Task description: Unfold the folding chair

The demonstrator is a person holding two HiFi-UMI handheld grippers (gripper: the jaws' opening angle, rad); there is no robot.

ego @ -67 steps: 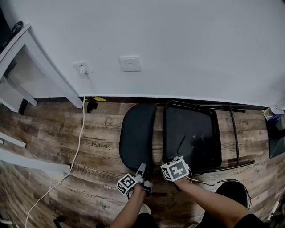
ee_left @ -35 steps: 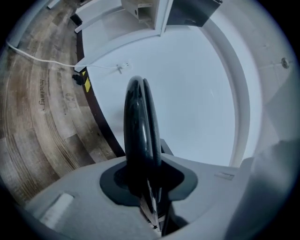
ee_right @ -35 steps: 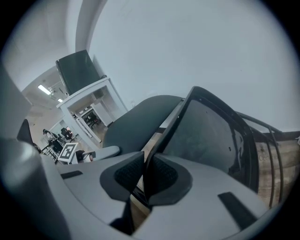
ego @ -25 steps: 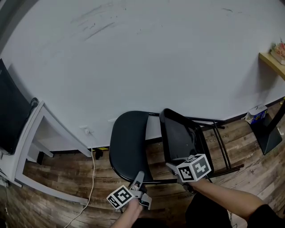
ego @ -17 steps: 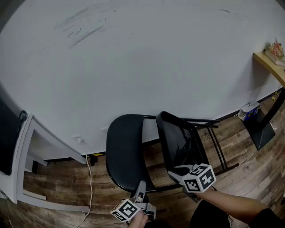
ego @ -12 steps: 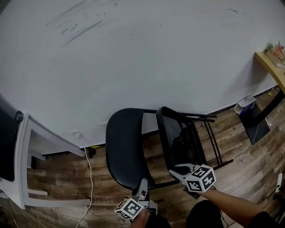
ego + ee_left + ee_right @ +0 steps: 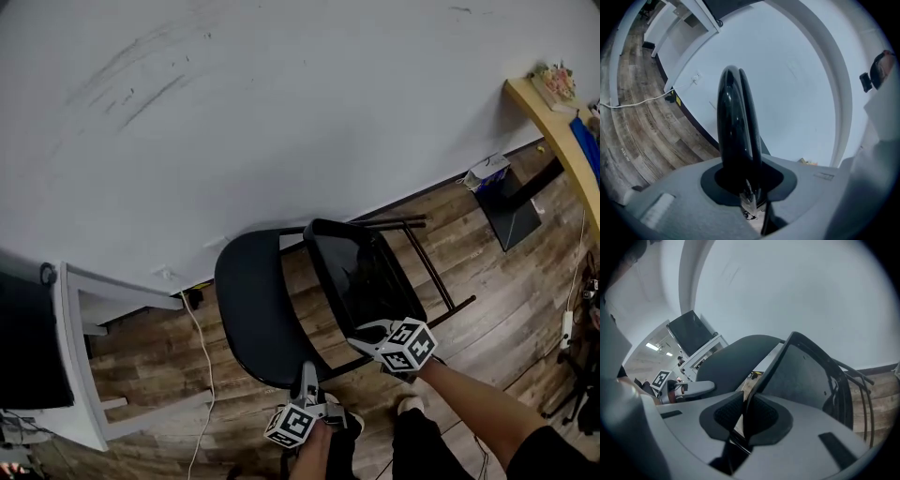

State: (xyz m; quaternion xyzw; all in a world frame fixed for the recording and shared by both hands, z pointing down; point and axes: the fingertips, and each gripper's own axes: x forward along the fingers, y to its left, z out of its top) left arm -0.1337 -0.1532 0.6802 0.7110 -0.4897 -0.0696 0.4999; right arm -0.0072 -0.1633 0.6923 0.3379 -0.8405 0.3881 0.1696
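The rounded black backrest [image 7: 248, 309] is being pinched by the left gripper [image 7: 307, 377]; the glossy black seat [image 7: 361, 281], at three o'clock, by the right gripper [image 7: 364, 337]. Both are best being parted evenly.

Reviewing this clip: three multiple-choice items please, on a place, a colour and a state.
1. In the head view the white cable lies: A) left of the folding chair B) right of it C) across it.
2. The chair is: A) white B) black C) red.
3. The left gripper's jaws are: A) apart, empty B) clamped on the chair's rounded panel C) on the cable.
Key: A, it trails down at the chair's left; B, both panels are black; B, its view shows the edge pinched.
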